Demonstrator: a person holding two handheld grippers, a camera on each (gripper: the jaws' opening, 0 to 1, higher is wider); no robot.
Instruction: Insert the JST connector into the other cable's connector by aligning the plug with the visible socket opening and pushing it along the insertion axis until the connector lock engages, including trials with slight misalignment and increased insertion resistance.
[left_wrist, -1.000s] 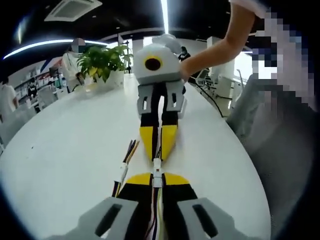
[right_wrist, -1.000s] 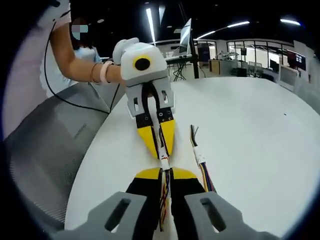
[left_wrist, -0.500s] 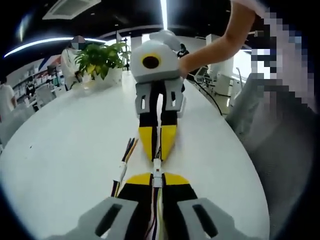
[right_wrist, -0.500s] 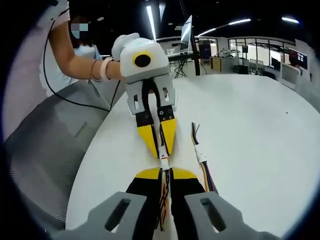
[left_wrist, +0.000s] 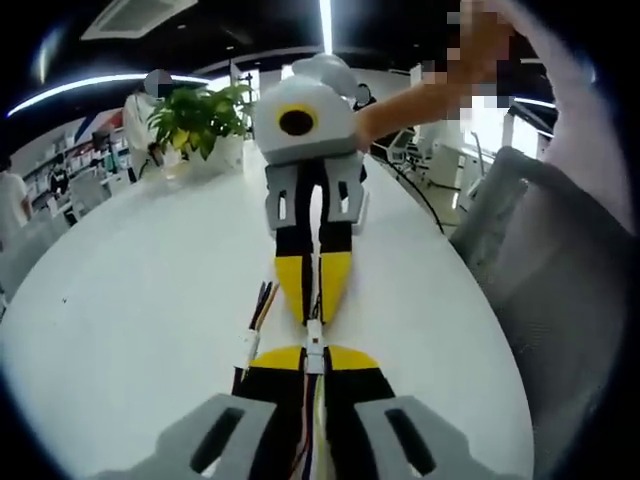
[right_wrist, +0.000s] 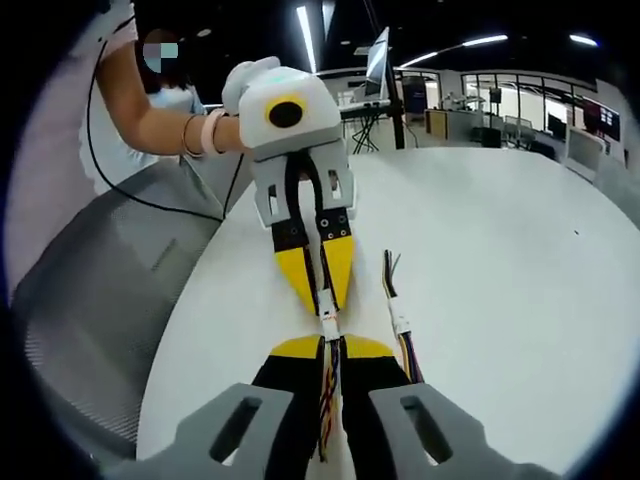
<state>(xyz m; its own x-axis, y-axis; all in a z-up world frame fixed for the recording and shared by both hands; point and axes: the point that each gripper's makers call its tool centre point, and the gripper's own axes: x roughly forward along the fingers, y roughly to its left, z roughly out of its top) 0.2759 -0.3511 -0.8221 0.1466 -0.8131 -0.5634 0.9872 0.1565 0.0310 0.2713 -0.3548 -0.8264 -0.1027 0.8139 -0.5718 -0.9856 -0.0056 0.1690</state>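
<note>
Two small white JST connectors meet tip to tip between the two grippers, over a white table. In the left gripper view my left gripper (left_wrist: 315, 357) is shut on one cable, its white connector (left_wrist: 315, 352) poking out of the yellow tips. The right gripper (left_wrist: 315, 312) faces it, shut on the other cable, whose connector (left_wrist: 314, 327) touches mine. In the right gripper view my right gripper (right_wrist: 331, 346) is shut on its cable and connector (right_wrist: 329, 335), and the left gripper (right_wrist: 322, 305) comes in from above. Whether the lock is engaged I cannot tell.
A spare cable (left_wrist: 252, 335) with coloured wires and a white connector lies on the white table (left_wrist: 130, 300) beside the grippers, also spare cable (right_wrist: 398, 320). A potted plant (left_wrist: 200, 120) stands at the far edge. A grey chair (right_wrist: 100, 290) sits by the table. A person's arm (right_wrist: 160, 125) holds the left gripper.
Both grippers stay shut, connectors still touching. The views have shifted slightly and the person's arm has moved a little higher in the left gripper view.
</note>
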